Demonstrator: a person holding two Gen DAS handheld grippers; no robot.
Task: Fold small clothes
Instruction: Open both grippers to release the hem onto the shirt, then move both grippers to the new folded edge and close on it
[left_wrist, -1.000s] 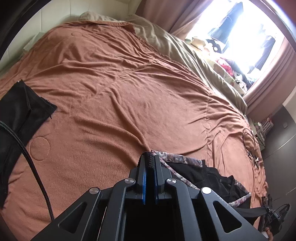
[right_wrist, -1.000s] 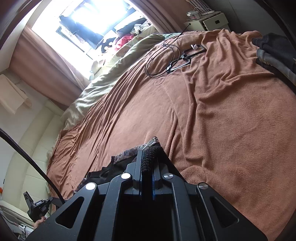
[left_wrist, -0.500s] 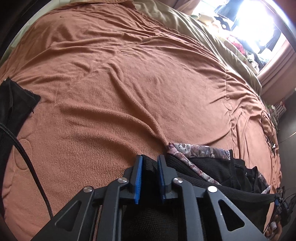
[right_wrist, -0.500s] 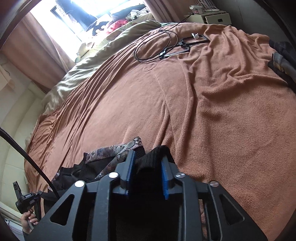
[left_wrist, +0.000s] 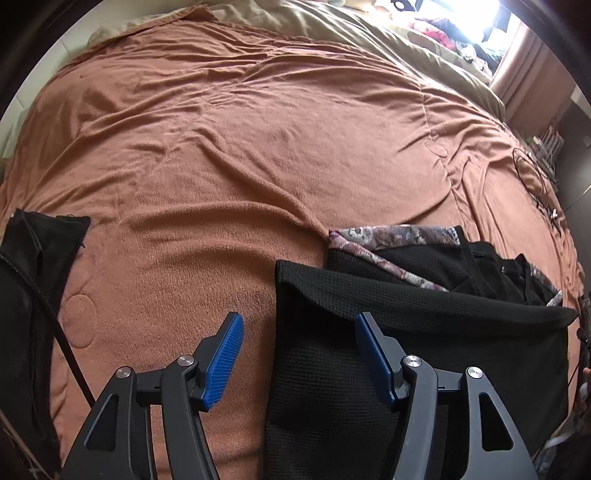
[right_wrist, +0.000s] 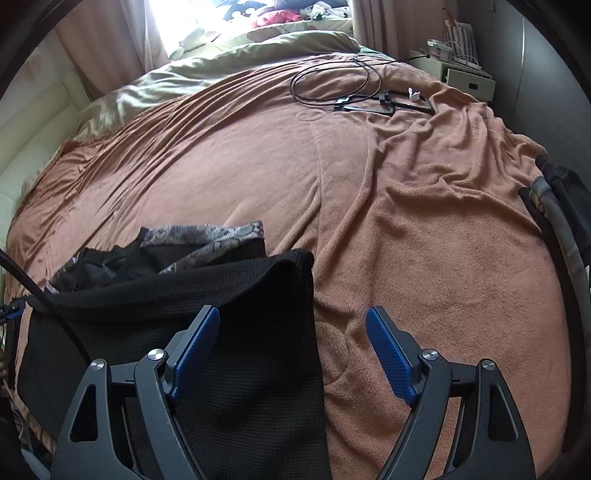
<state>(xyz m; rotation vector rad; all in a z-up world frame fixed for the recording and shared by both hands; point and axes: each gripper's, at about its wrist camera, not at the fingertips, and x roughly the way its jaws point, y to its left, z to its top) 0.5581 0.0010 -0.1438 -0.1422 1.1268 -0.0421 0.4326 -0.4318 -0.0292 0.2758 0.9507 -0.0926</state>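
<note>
Fingers (left_wrist: 223, 356) just opening wide, garment (left_wrist: 424, 332) released.

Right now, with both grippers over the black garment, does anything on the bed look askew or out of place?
Yes. A coiled black cable lies loose on the brown blanket, far from the work. The black garment has its upper edge folded over, covering part of the rumpled floral-trimmed clothes. Nothing looks spilled or damaged.

Left tongs (left_wrist: 297, 356) and right tongs (right_wrist: 291, 352) angled steeply downward, jaws just opening, spread wide, gripping nothing.
</note>
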